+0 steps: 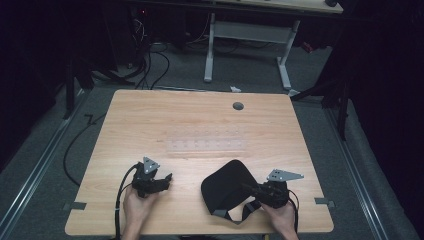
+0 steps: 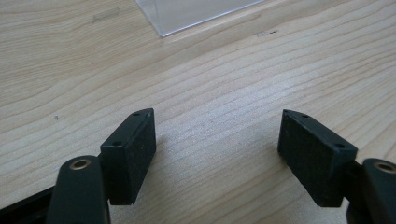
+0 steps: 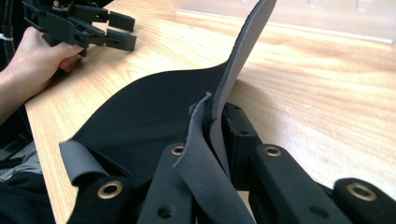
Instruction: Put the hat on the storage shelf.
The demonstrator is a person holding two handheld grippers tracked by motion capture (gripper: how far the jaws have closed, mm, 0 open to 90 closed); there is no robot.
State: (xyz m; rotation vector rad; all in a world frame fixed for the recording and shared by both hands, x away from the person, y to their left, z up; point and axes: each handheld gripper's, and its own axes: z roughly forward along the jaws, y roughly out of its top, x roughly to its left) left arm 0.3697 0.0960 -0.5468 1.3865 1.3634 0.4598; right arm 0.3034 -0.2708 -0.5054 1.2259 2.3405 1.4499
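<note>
A black fabric piece (image 1: pixel 227 187) with grey strap ends lies at the front right of the wooden table (image 1: pixel 200 115). My right gripper (image 1: pixel 251 189) is shut on its right edge; in the right gripper view the folded edge of the fabric piece (image 3: pixel 140 116) stands up between the jaws of the right gripper (image 3: pixel 215 119). My left gripper (image 1: pixel 167 179) rests at the front left, held by a hand, open with nothing between its jaws. The left gripper (image 2: pixel 217 140) shows bare wood between its pads (image 2: pixel 133 154). Across the fabric, the right gripper view also catches the left gripper (image 3: pixel 122 30).
A clear plastic strip (image 1: pixel 207 146) lies flat at the table's middle, just beyond both grippers; its corner (image 2: pixel 196 14) is ahead of the left jaws. A grey cable grommet (image 1: pixel 238 106) sits near the far edge. Another desk's legs (image 1: pixel 285 60) and cables stand beyond.
</note>
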